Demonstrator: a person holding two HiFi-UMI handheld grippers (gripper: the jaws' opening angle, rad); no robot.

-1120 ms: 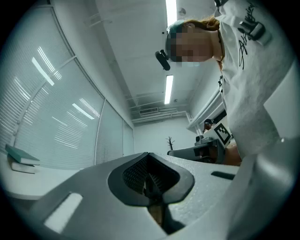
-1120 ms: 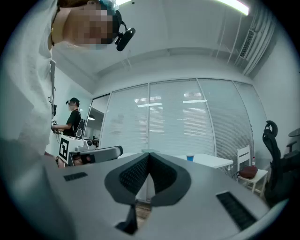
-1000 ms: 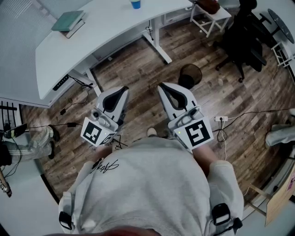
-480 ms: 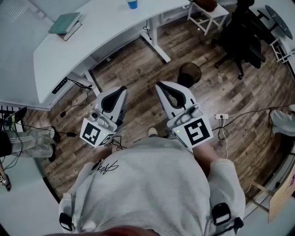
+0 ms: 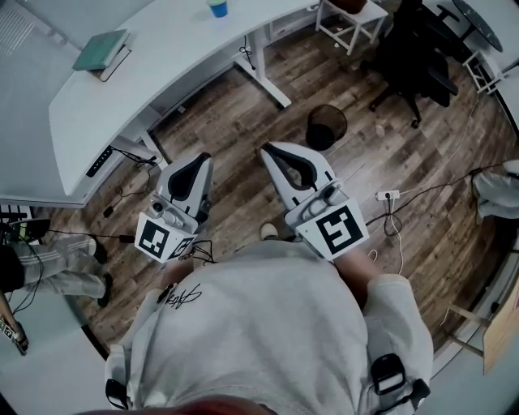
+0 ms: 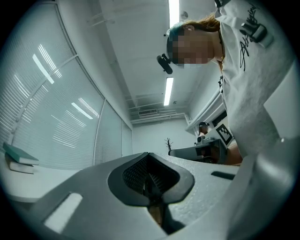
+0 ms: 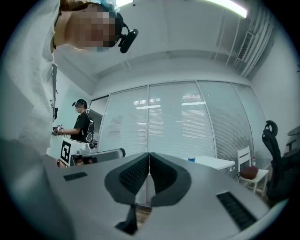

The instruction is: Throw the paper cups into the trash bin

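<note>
- Wood-plank floor [image 5: 243,121] fills the middle of the head view, with a curved white desk [image 5: 146,73] across the top left.
- One blue paper cup [image 5: 217,8] stands upright on the desk at the far top edge of the head view. It is well apart from both grippers.
- In the right gripper view the same paper cup [image 7: 191,159] shows as a small blue shape on the desk top, in front of the window blinds [image 7: 178,126].
- A dark mesh trash bin [image 5: 326,126] stands on the floor between the desk leg [image 5: 263,77] and a black office chair [image 5: 413,57]. It lies ahead of the right gripper and apart from it.
- The left gripper [image 5: 197,160] is held out in front of the person's grey sweatshirt [image 5: 259,324]. Its jaws are pressed together with nothing between them, as the left gripper view [image 6: 149,176] shows.
- The right gripper [image 5: 272,150] is held beside it, and the two do not touch. Its jaws meet in a thin line and carry nothing, as seen in the right gripper view [image 7: 149,171].
- A green book [image 5: 101,50] lies on the left part of the desk.
- A white power strip [image 5: 383,194] with cables lies on the floor to the right of the right gripper.
- A second person [image 7: 83,124] in dark clothes stands at the left of the right gripper view.
</note>
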